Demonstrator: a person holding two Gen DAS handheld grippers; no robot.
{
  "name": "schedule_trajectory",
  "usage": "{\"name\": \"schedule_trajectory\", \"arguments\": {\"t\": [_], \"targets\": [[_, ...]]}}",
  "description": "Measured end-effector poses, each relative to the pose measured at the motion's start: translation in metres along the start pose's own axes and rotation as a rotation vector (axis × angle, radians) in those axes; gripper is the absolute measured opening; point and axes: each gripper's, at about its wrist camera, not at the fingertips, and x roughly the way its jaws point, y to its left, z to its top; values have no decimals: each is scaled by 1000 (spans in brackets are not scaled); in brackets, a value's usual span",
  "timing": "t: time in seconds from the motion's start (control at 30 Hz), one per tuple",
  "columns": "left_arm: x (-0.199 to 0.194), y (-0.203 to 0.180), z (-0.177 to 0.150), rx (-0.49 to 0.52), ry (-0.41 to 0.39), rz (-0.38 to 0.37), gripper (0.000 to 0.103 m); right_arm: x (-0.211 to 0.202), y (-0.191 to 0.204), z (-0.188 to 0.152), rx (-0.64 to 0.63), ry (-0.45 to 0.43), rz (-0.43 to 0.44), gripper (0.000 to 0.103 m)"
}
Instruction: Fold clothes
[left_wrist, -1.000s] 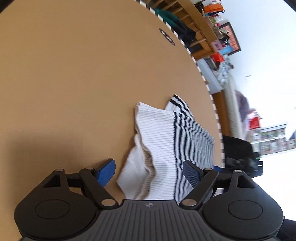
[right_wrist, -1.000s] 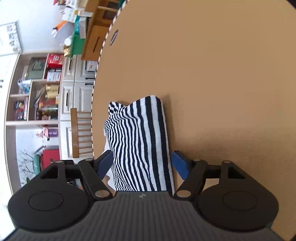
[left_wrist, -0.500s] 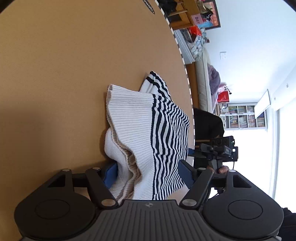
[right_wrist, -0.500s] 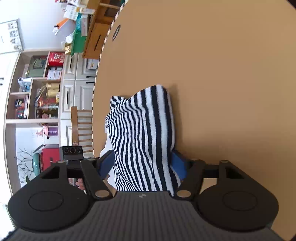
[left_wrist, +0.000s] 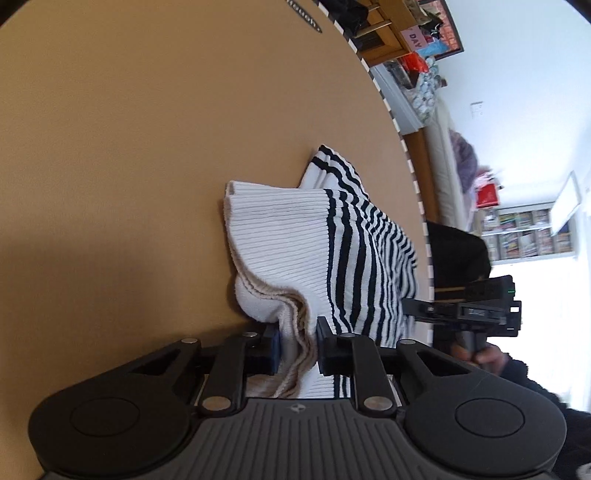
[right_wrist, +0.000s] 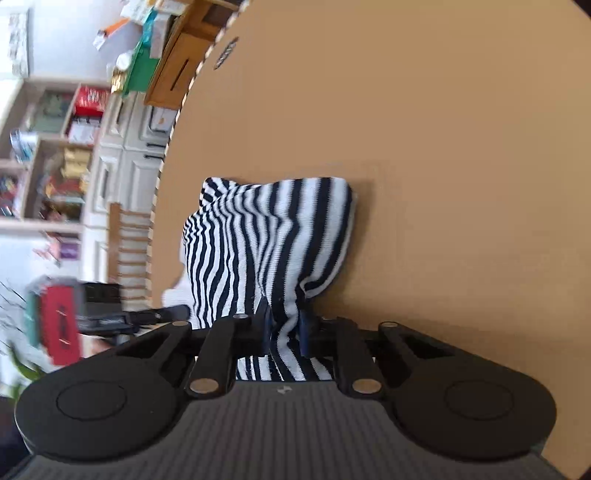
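A striped knit garment (left_wrist: 332, 258), black and white with a plain white ribbed band, lies bunched on the tan table (left_wrist: 129, 166). My left gripper (left_wrist: 297, 349) is shut on the white ribbed edge, several layers pinched between its blue pads. In the right wrist view the same striped garment (right_wrist: 266, 240) rises in folds from the tan table (right_wrist: 443, 166), and my right gripper (right_wrist: 284, 328) is shut on a gathered striped fold. The right gripper's black body (left_wrist: 469, 314) shows past the cloth in the left wrist view, held by a hand (left_wrist: 484, 356).
The table's edge with a black-and-white checked border (left_wrist: 410, 162) runs close to the garment. Beyond it are wooden shelves (left_wrist: 384, 44), a sofa (left_wrist: 443, 147) and bookshelves (left_wrist: 524, 236). In the right wrist view, cupboards (right_wrist: 122, 162), shelves (right_wrist: 48, 147) and a wooden chair back (right_wrist: 129, 251) stand past the edge.
Both grippers moved in over the garment and went from open to shut on its near edges. The cloth is now gathered and lifted into folds between the fingers.
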Motion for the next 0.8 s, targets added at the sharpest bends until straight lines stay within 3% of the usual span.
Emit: {"name": "schedule_trajectory", "arguments": {"t": [0.17,0.43,0.63,0.8], "targets": [[-12,-41,-9,77,-64,154,18,-13,33,-5,-128,-29,-102,13],[-31,-111,0,159,-111,237,18,-31,83,11,-265,-42,-170,13],[-36,-134,11,173,-153,306,18,-33,89,57,-299,-41,-209,13],[-25,-141,54,141,-207,344,18,-32,91,108,-324,-52,-242,13]]}}
